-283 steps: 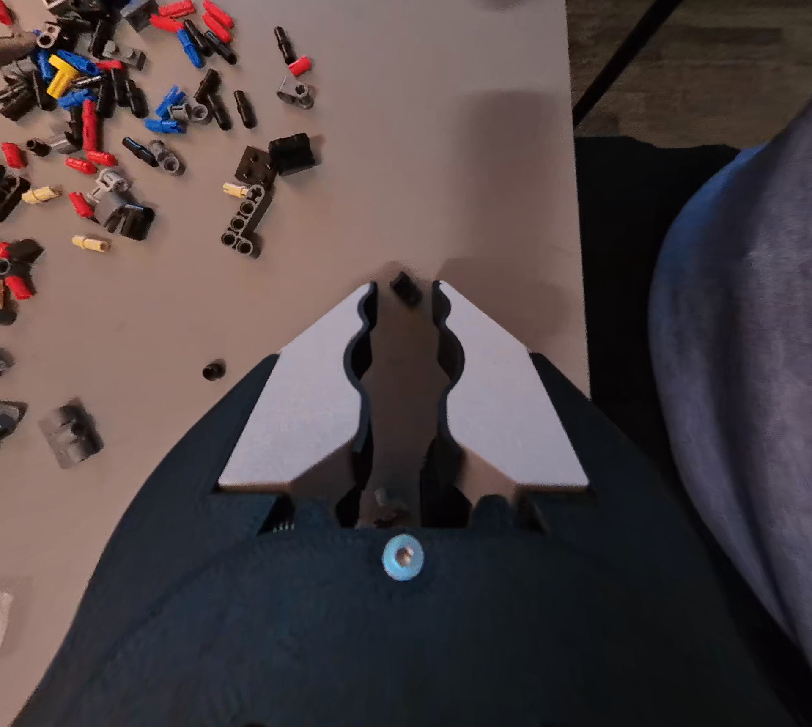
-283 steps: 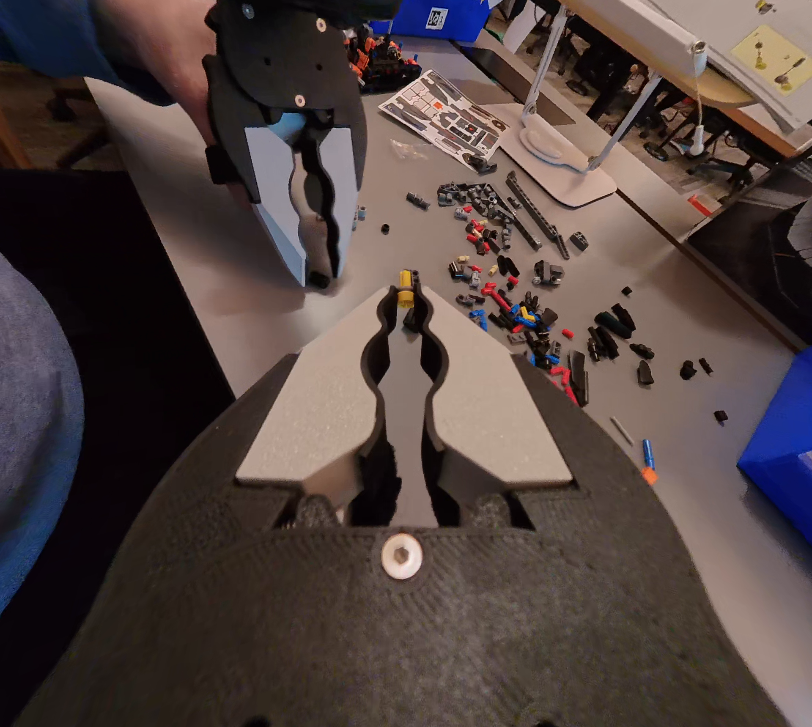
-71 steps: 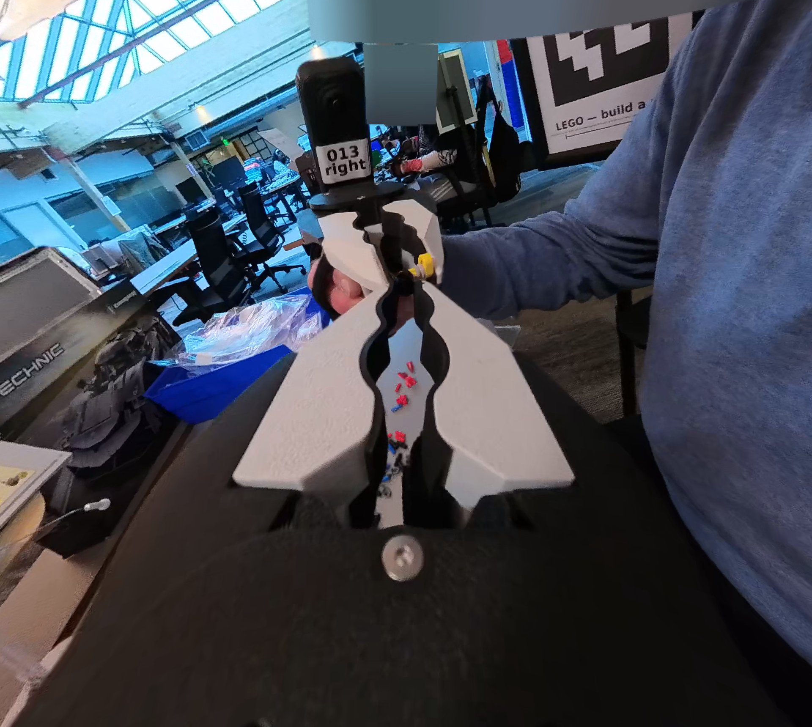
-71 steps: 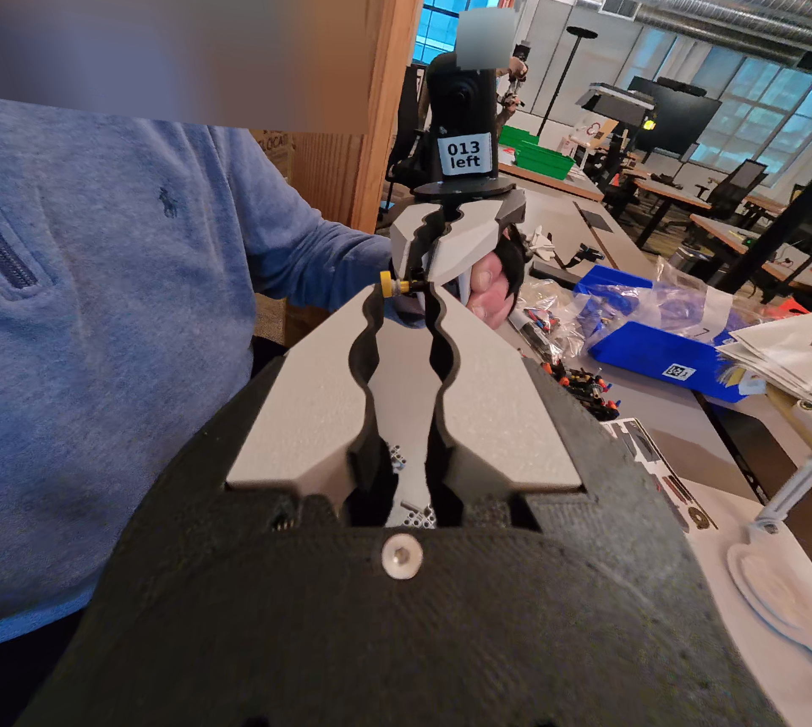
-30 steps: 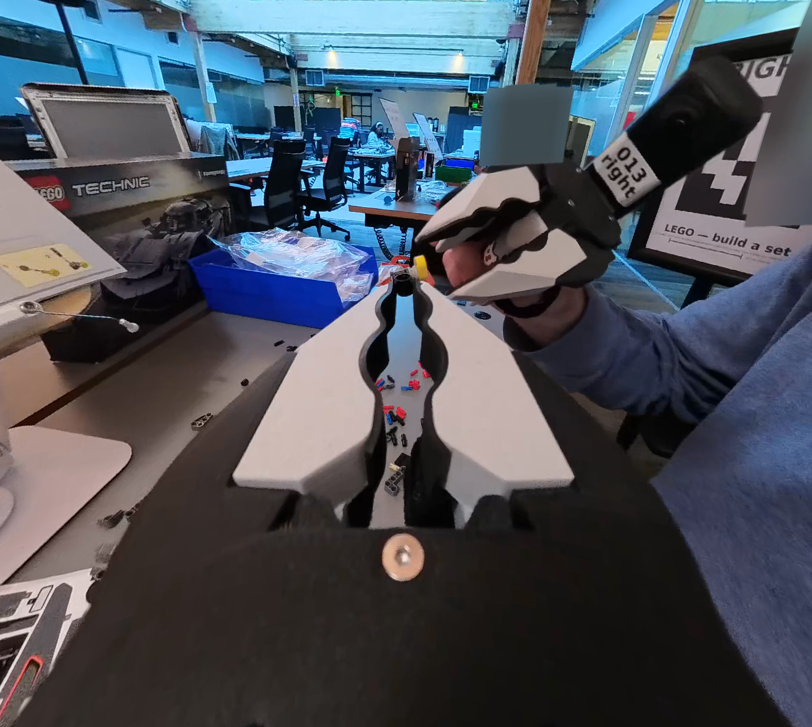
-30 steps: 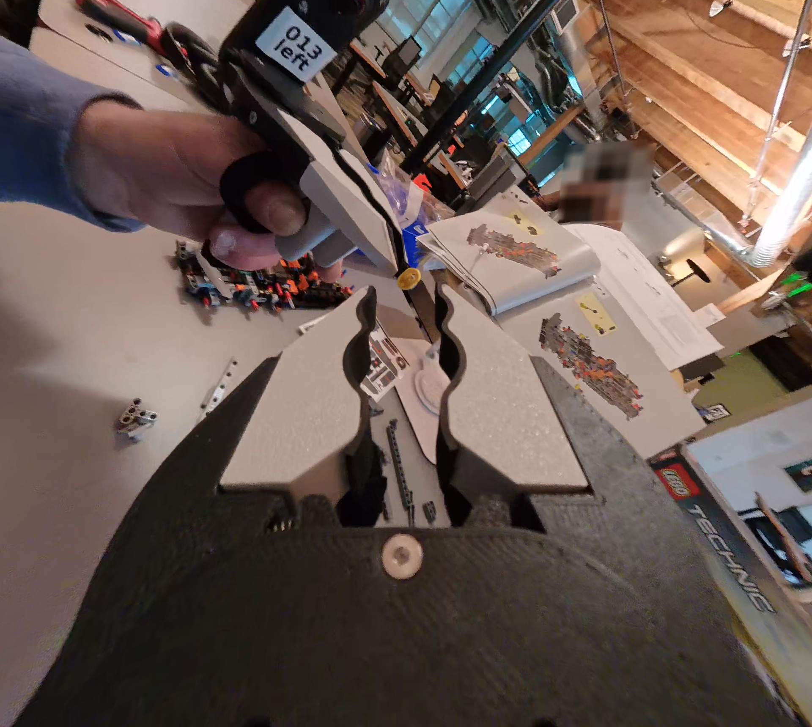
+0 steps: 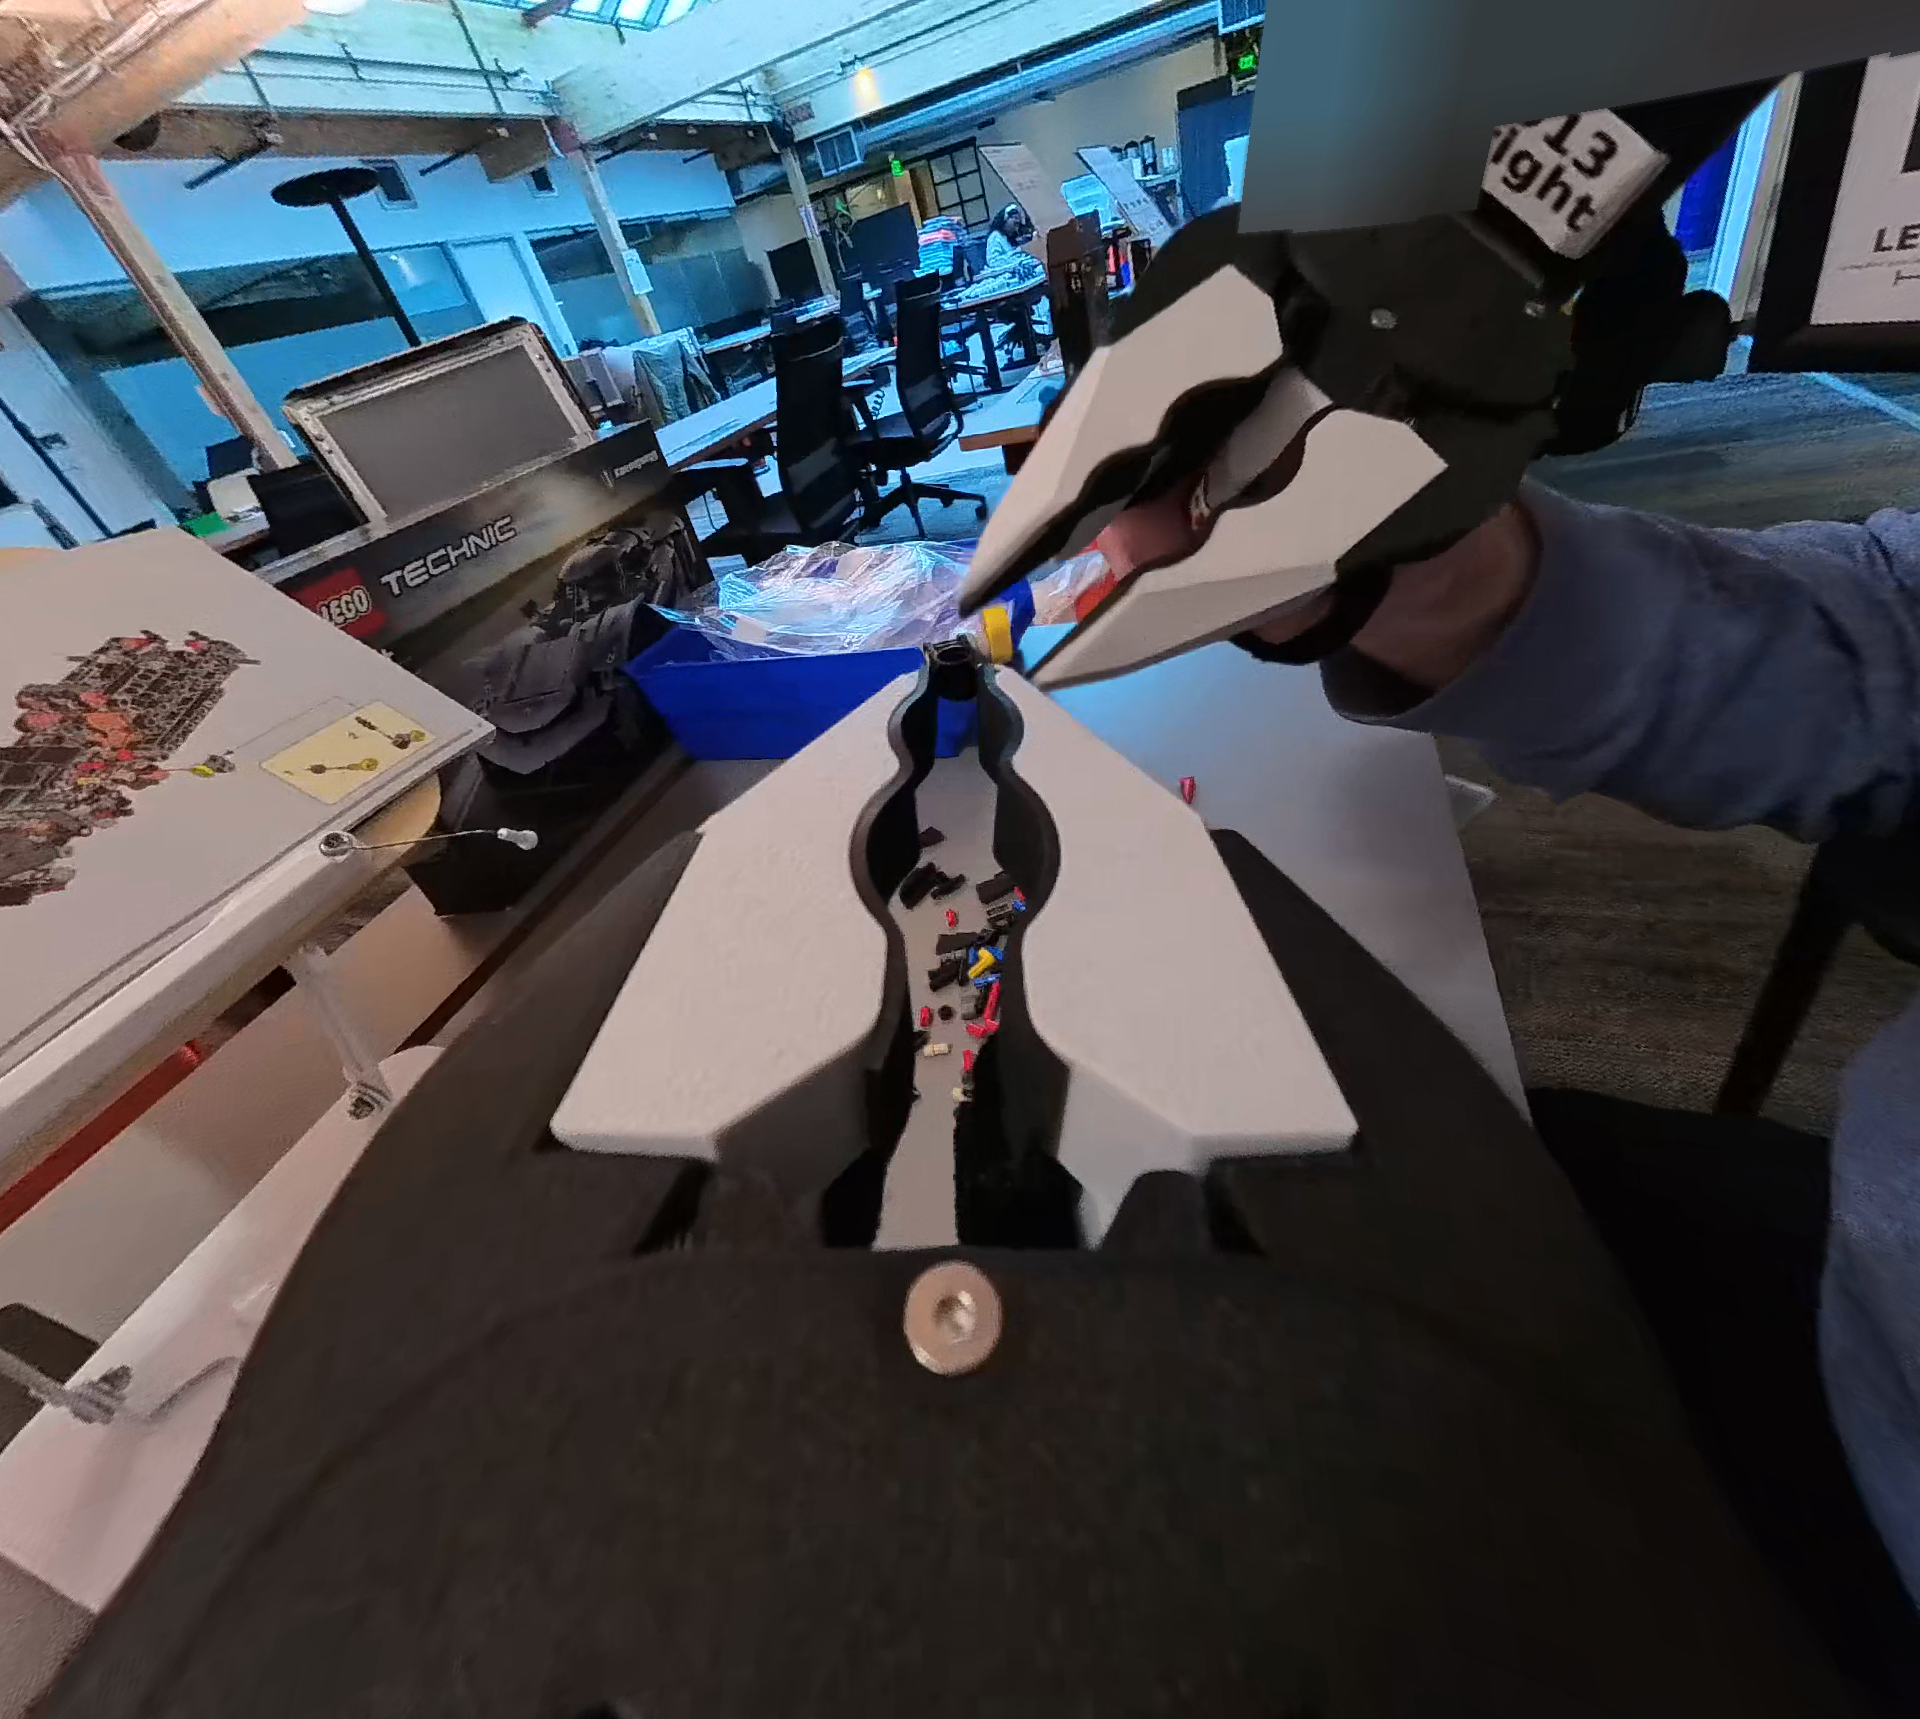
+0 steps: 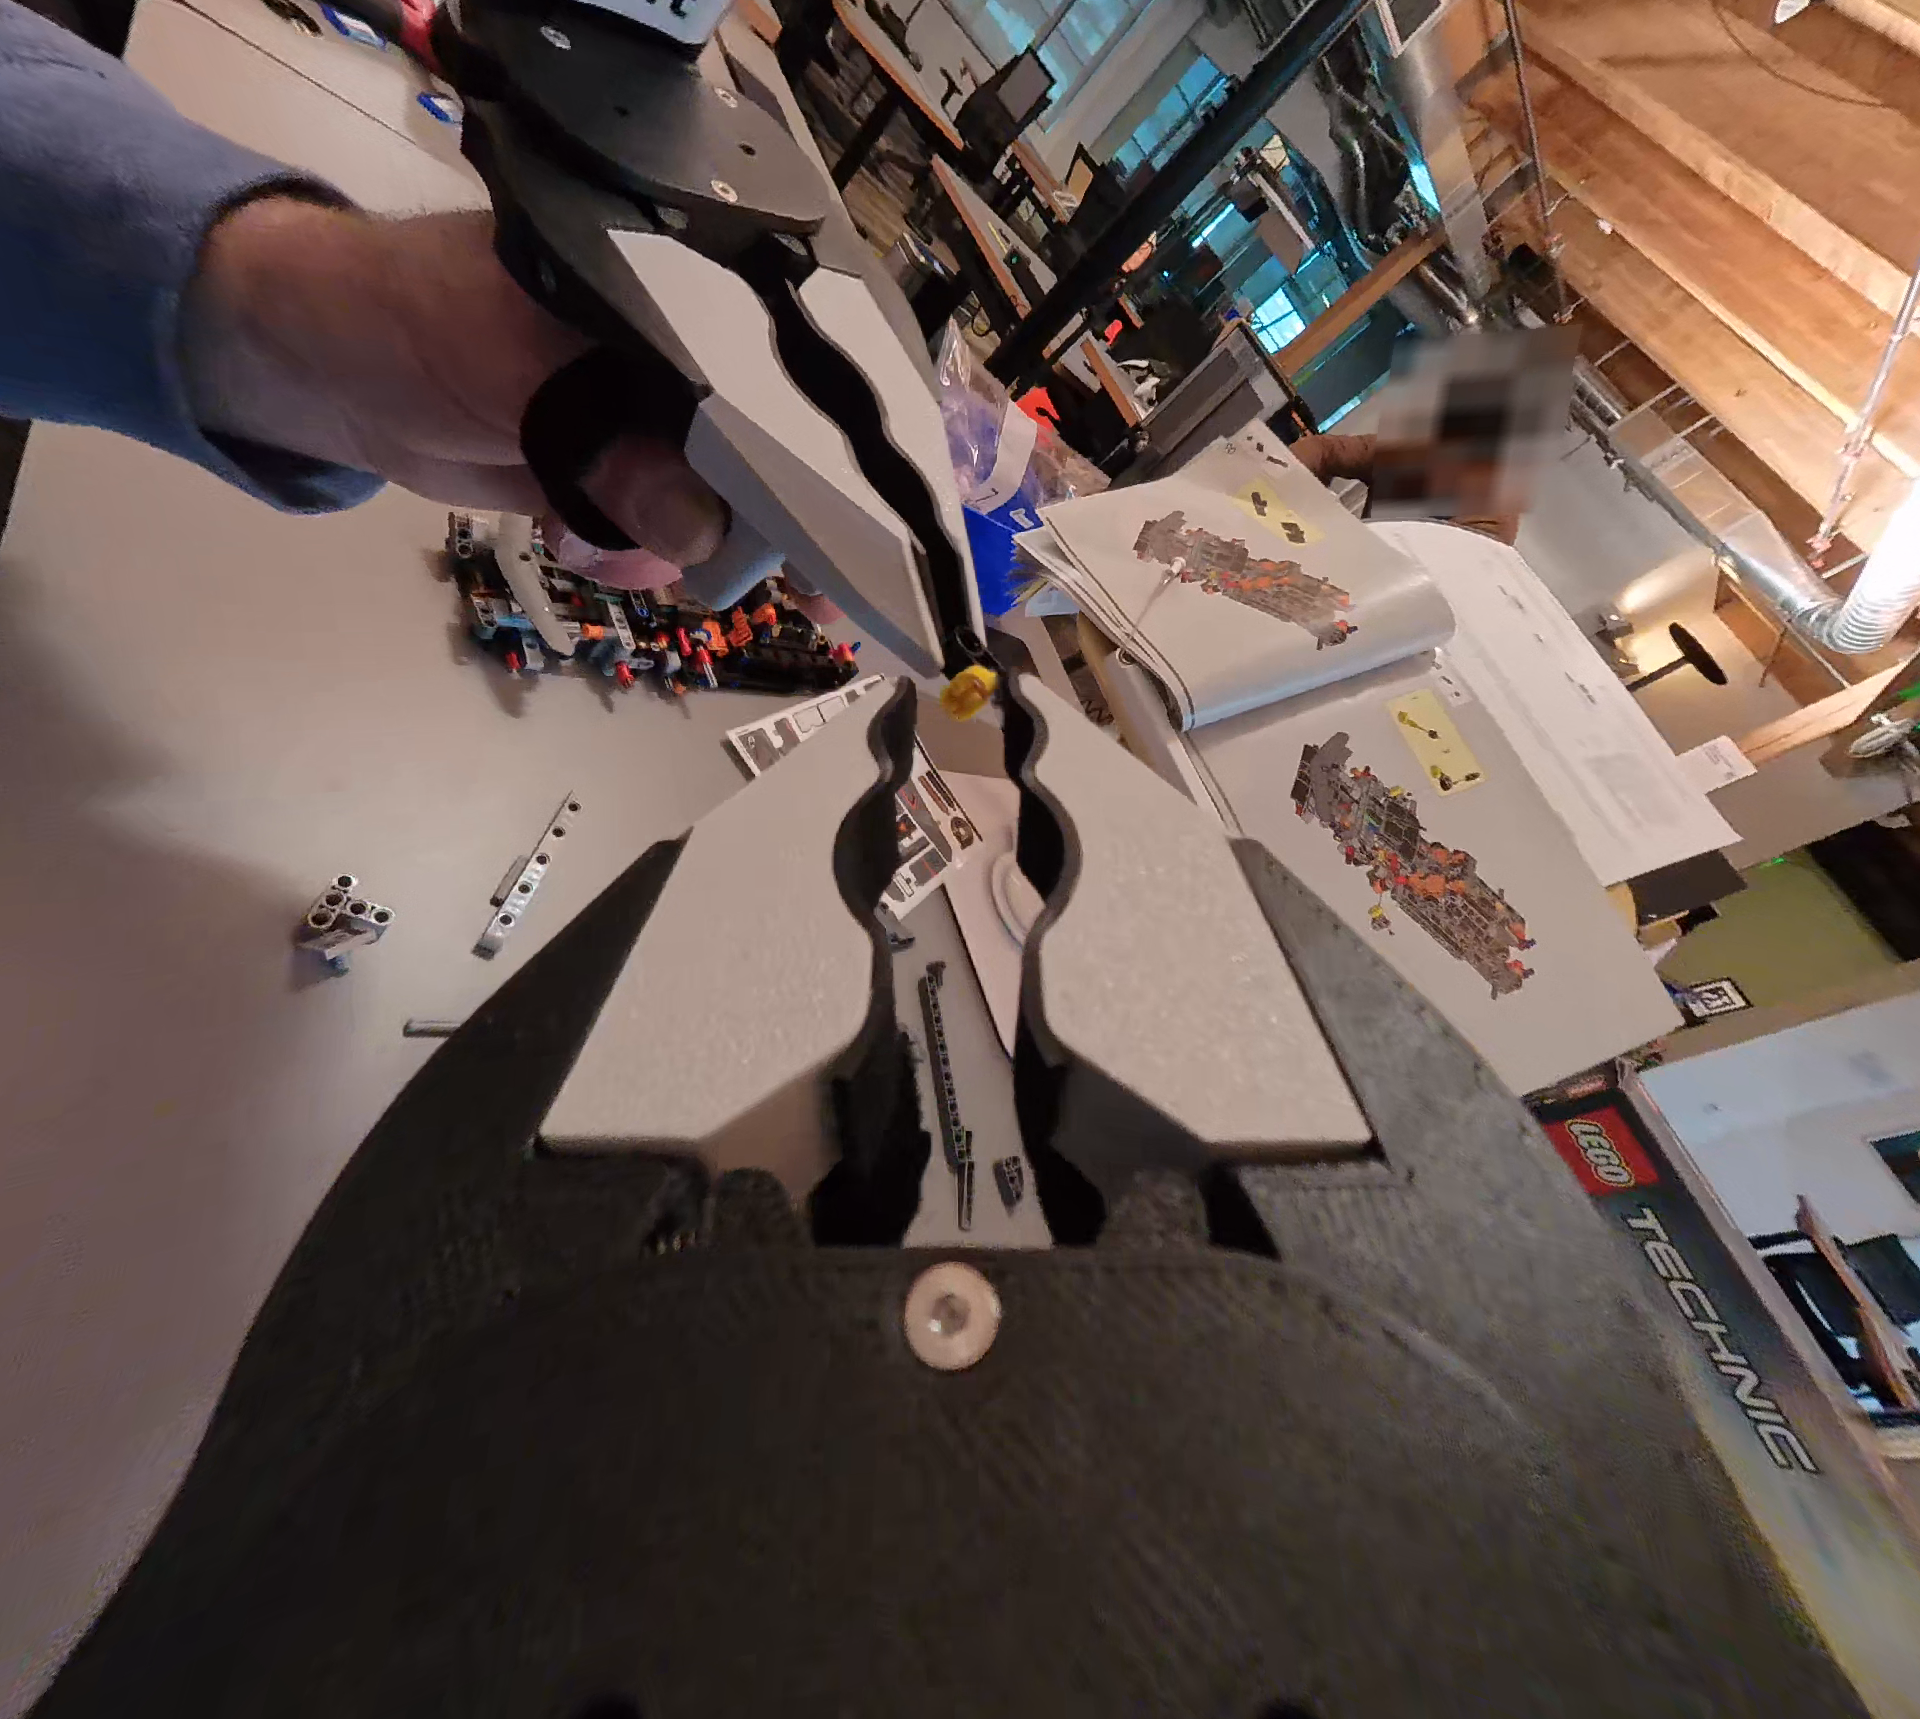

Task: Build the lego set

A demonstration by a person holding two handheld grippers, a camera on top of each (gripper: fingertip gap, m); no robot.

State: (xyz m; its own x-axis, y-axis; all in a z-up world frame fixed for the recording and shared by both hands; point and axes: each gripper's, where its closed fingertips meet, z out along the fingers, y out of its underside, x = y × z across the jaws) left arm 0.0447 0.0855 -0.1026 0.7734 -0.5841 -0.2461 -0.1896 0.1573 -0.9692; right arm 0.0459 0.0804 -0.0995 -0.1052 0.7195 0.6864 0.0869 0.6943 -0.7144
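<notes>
My left gripper (image 7: 956, 682) is shut on a small black Lego piece (image 7: 954, 659) and holds it in the air above the table. A yellow piece (image 8: 968, 690) sticks out from that black piece (image 8: 962, 643). My right gripper (image 8: 961, 698) is open, with its fingertips on either side of the yellow piece. In the left wrist view the right gripper (image 7: 1003, 643) comes in from the upper right, jaws apart around the yellow piece (image 7: 995, 630). In the right wrist view the left gripper (image 8: 958, 630) comes in from the upper left, held by a hand.
Loose small pieces (image 7: 971, 952) lie on the grey table (image 8: 208, 734). A part-built model (image 8: 644, 620), grey beams (image 8: 530, 869), a sticker sheet (image 8: 810, 724) and open instruction booklets (image 8: 1278, 589) are there too. A blue bin (image 7: 769, 693) and the set's box (image 7: 447, 568) stand behind. My left and right fingertips are right by each other.
Both grippers have lifted off the table and met in the air. The yellow piece went from the right gripper onto the left's black piece. Over the last second both grippers have turned.
</notes>
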